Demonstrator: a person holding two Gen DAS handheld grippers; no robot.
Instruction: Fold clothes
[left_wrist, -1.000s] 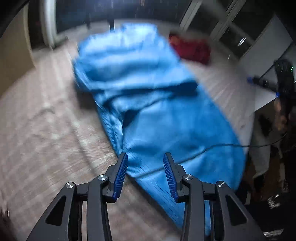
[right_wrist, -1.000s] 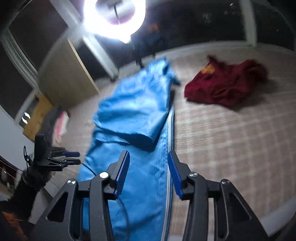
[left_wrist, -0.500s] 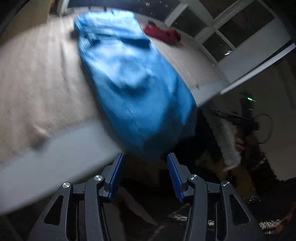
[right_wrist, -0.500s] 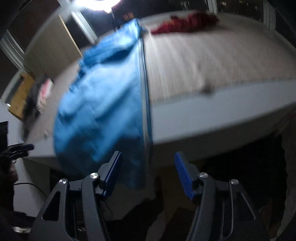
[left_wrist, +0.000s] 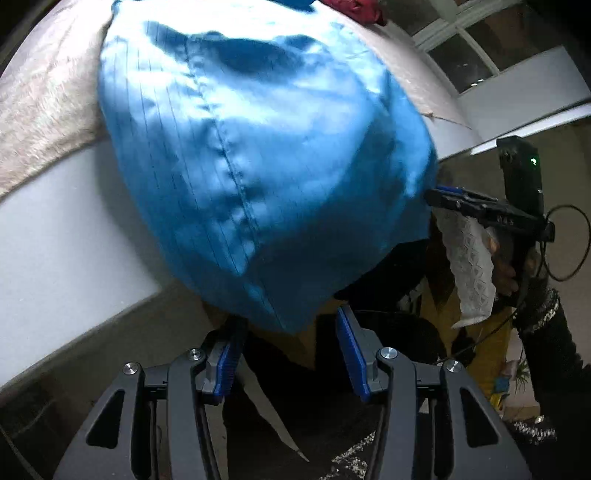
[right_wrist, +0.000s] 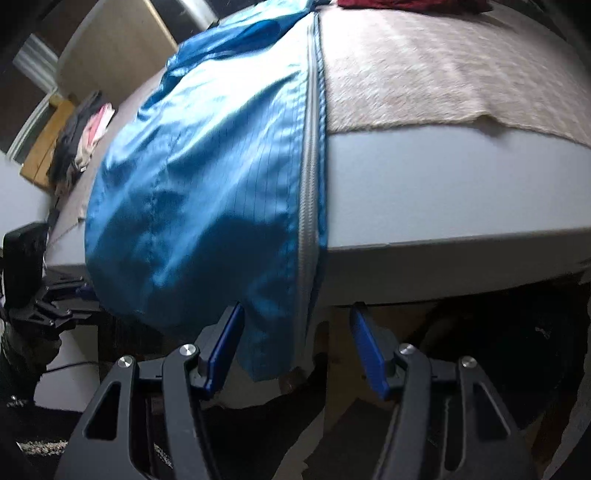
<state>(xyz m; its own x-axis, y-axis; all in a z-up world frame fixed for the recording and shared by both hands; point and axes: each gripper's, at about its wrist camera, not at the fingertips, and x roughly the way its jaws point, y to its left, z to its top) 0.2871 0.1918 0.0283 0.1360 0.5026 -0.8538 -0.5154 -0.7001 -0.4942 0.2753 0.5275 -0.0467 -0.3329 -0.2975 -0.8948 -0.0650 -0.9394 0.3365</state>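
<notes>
Garment: a shiny bright-blue garment with fine pinstripes (left_wrist: 258, 166) lies lengthwise on the table, its near end draped over the near edge and hanging below it.
Zipper: a pale grey zipper strip (right_wrist: 309, 184) runs along the garment's right side, from the far end down over the table edge.
Hem: the hanging hem reaches down between the fingers of both grippers; the pads do not press on it.
Left gripper (left_wrist: 288, 354): black frame, ribbed blue pads; jaws about half open, holding nothing, with the lowest fold of blue cloth just above and between the tips.
Right gripper (right_wrist: 295, 347): jaws a little wider than half open, holding nothing; the zipper corner of the hem hangs in the gap, nearer the left finger.
Table: white tabletop (right_wrist: 443, 192) with a beige woven mat (right_wrist: 424, 74) covering its far part.
Far end: a dark-red crumpled garment (right_wrist: 406, 3) lies on the mat, right of the blue one.
Left of table: folded clothes piled on a wooden cabinet (right_wrist: 85, 136).
Person: a hand (left_wrist: 506, 266) grips the right gripper's handle, seen at the right of the left wrist view.
</notes>
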